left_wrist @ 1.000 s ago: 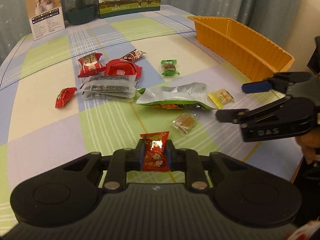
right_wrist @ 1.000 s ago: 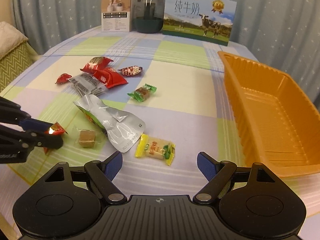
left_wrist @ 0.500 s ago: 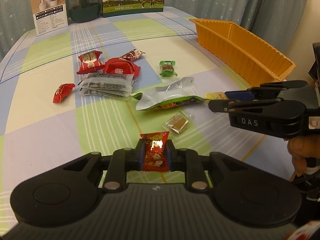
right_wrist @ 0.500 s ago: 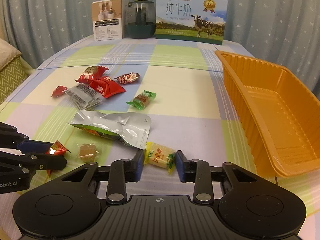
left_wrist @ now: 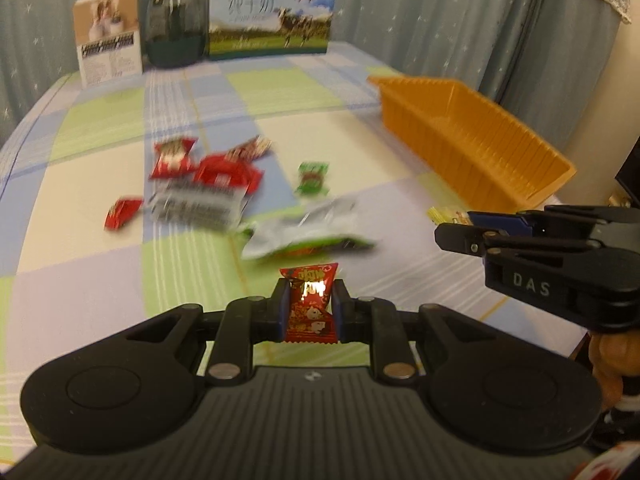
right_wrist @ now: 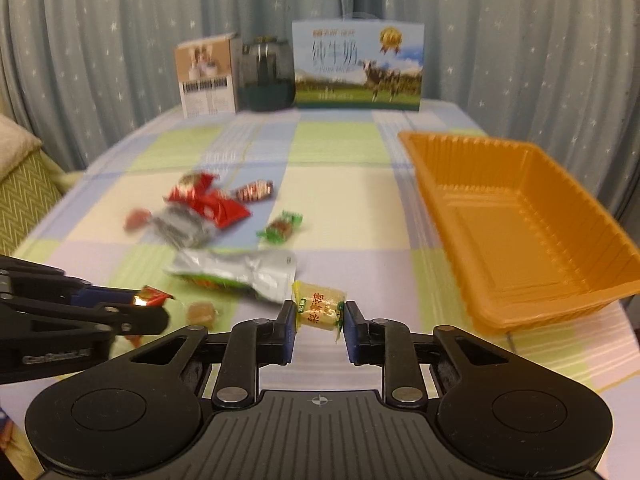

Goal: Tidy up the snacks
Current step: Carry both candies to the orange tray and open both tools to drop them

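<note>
Left gripper is clamped on a red sachet, the packet standing upright between the blue pads, its top flaring above them. Right gripper has a yellow candy pinched crosswise between its pads, wrapper ends poking out on either side. Both loads look lifted off the cloth, though the blur makes the height hard to judge.

From the left wrist view, the right gripper sits off to the right of the left one, the yellow candy just showing past its tip. From the right wrist view, the left gripper comes in low from the left, red sachet glinting at its tip.

Ahead of the right gripper and to its right lies the orange tray, nothing visible inside. Ahead of both and to the left, the loose pile is on the checked table: a silver pouch nearest, a brown cube just beside the left gripper's tip, a green candy farther on, then red packets resting against a grey pack. At the far edge stand a milk box, a dark jar and a small carton.
</note>
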Available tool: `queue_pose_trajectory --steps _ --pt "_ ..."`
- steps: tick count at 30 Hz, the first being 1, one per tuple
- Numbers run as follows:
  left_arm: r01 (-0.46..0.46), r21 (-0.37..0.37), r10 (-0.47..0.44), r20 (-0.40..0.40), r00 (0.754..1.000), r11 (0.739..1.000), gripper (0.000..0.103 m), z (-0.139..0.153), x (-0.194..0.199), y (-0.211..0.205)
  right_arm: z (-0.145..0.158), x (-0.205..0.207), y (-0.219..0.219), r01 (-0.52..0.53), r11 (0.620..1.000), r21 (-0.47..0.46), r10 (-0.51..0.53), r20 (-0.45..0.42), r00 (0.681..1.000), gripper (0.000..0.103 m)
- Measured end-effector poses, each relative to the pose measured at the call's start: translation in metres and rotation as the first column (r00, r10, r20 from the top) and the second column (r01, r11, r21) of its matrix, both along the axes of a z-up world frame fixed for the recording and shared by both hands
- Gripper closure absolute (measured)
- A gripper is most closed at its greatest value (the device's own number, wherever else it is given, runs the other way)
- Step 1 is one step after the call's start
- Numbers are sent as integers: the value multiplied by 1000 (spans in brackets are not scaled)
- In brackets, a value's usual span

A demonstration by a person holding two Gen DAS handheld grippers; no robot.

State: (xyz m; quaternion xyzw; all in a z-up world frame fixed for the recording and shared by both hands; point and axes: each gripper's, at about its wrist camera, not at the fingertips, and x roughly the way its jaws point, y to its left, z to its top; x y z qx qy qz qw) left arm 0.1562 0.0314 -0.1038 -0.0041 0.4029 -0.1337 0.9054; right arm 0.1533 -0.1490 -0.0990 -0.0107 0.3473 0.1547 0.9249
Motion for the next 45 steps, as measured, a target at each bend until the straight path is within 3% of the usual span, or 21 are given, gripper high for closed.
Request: queue_pose_trajectory --steps 10,16,25,29,32,45 --pt "83 -55 -78 91 993 995 84 50 29 -67 55 16 -75 149 989 19 -149 62 987 78" --pt "157 -115 -147 97 984 981 84 60 59 -125 54 42 -132 220 976 10 -220 37 975 78" --pt "206 -132 -198 76 977 970 84 46 90 -178 42 62 -183 287 957 32 -287 -7 958 78" --pt "213 -134 -205 72 976 968 82 35 100 -187 37 65 -189 299 954 38 -298 -11 954 78" --pt "217 -107 -208 85 974 970 74 31 102 -187 33 68 -189 305 951 44 -304 -25 952 78" --pt "110 -112 -100 90 991 988 60 39 87 -149 31 75 -183 288 955 77 -285 -43 958 78"
